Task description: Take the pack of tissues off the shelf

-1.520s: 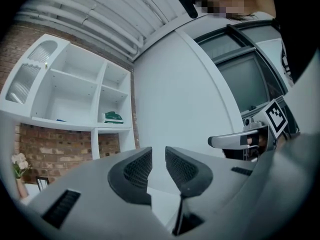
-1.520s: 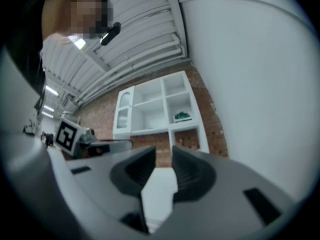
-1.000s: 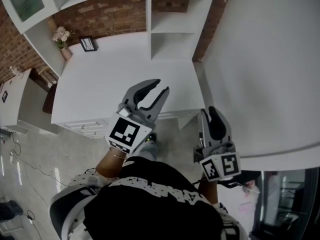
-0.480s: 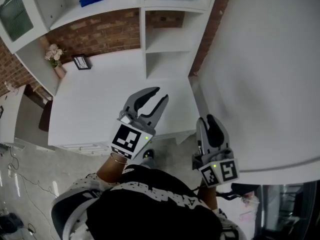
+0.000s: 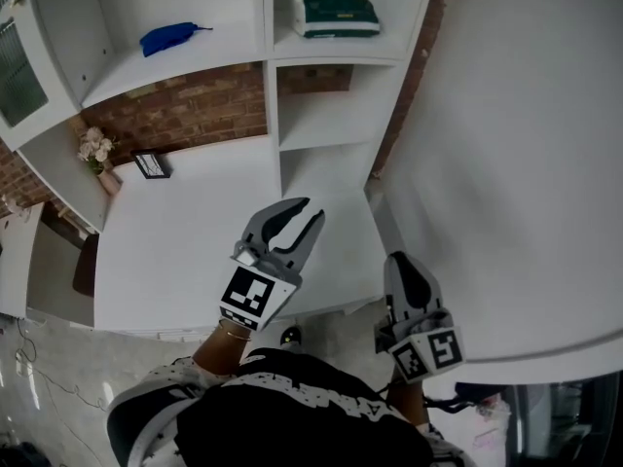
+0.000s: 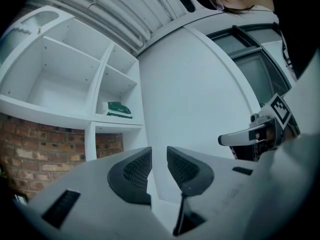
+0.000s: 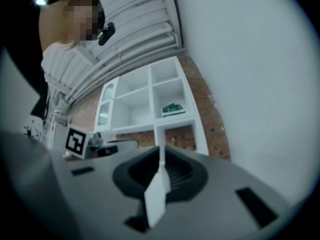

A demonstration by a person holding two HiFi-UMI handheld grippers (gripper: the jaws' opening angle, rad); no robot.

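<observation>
The pack of tissues [image 5: 336, 10] is green and white and lies flat in the upper right shelf compartment; it also shows small as the tissue pack [image 6: 117, 109] and the pack [image 7: 173, 108]. My left gripper [image 5: 310, 210] is held over the white desk, well short of the shelf, with its jaws a little apart and nothing between them [image 6: 158, 152]. My right gripper [image 5: 400, 261] is lower right, beside the desk's corner. Its jaws [image 7: 161, 155] have just been closing and now meet, with nothing held.
A blue object [image 5: 170, 37] lies on the upper left shelf. A vase of flowers [image 5: 95, 149] and a small picture frame [image 5: 153, 164] stand at the back of the desk [image 5: 185, 241]. A big white panel [image 5: 516, 144] fills the right side.
Both grippers have moved forward over the desk toward the shelf unit. The upper shelves with the green pack and the blue object have come into the head view.
</observation>
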